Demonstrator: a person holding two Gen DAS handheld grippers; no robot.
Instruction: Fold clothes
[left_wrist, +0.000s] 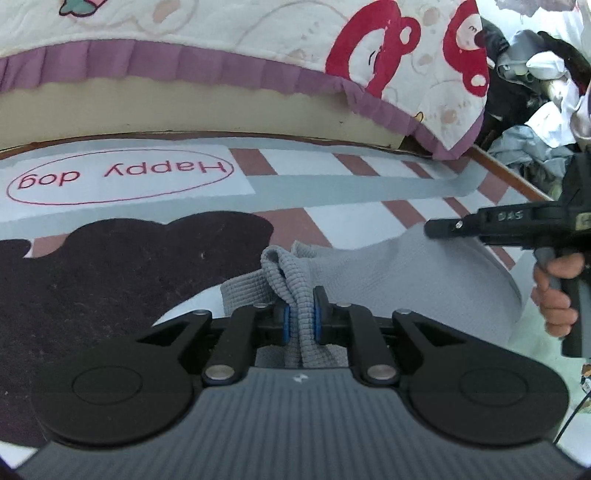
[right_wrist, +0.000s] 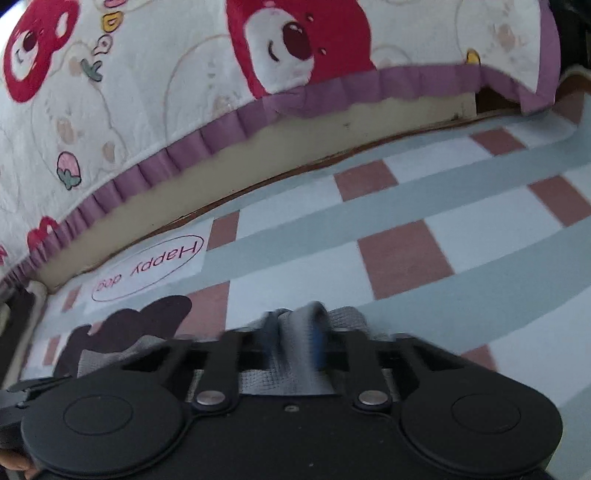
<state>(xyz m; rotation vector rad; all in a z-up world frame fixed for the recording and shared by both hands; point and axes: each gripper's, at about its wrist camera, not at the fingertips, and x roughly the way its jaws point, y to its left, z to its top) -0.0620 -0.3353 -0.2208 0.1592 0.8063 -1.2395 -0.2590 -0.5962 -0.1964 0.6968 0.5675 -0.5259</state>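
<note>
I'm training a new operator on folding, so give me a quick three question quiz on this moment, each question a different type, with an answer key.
1. True or false: the left gripper is shut on a bunched edge of the grey garment.
2. Multiple choice: what does the garment lie on? A) a bare wooden floor B) a checked mat printed "Happy dog" C) a metal tray
3. Fill in: in its own view, the right gripper pinches ____ fabric.

Key: 1 true. 2 B. 3 grey; that view is blurred, but fabric sits between the jaws.
</note>
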